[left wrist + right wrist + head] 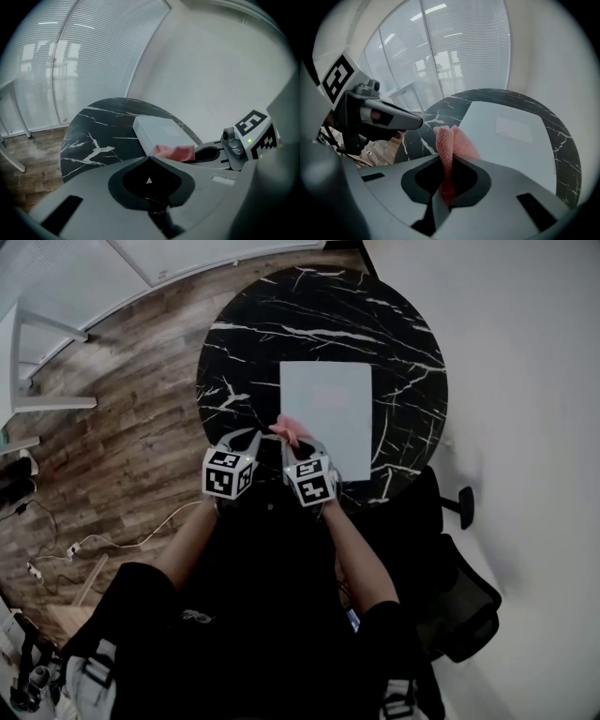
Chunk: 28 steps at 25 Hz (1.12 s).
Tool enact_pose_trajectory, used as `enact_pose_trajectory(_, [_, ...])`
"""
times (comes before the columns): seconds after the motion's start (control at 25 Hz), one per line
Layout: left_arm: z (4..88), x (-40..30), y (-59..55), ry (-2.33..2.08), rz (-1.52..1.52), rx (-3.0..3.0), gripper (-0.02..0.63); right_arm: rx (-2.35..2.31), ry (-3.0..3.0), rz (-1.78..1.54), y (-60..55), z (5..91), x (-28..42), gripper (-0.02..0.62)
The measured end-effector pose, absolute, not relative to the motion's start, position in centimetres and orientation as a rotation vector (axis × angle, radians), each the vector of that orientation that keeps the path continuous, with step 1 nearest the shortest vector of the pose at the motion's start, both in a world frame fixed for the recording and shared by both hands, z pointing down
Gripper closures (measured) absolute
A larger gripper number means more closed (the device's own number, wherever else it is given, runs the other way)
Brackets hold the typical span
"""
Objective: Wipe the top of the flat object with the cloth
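A white flat object [328,413] lies on the round black marble table [253,334]. My right gripper [298,442] is shut on a pink cloth [291,430], which hangs just above the flat object's near left corner. In the right gripper view the cloth [452,140] is pinched between the jaws and bunches out ahead, with the flat object [511,136] beyond it. My left gripper [253,435] hovers close on the left over bare marble, its jaws shut with nothing between them. From the left gripper view, the cloth [174,151] shows beside the flat object [157,131].
A black office chair [459,596] stands to the right of the person, near the table's edge. Wooden floor [122,465] with loose cables [84,545] lies to the left. A white frame [37,381] stands at the far left. Windows with blinds are behind the table.
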<state>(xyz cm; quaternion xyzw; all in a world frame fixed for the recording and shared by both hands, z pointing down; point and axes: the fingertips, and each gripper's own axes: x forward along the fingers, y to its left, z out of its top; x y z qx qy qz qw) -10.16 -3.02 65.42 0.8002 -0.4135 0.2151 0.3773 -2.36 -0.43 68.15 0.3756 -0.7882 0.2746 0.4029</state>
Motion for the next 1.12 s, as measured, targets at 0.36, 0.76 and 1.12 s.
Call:
enact_pose_trajectory(0.36, [64.6,-6.8,-3.8,-1.046,0.561,2.069,0.607,0.98,-1.971,0.705,-1.0,68.1,1.5,0.577])
enact_pose_trajectory(0.76, [64.3,-2.8,-3.7,-1.017,0.614,2.097,0.607,1.015,-1.978,0.736,-1.1,68.3,5.0,0.577])
enact_pose_trajectory(1.12, [64.4,-0.5,-3.4,-1.012,0.643,2.095,0.607,1.038,-1.982,0.75,-1.3,68.2,7.7,0.577])
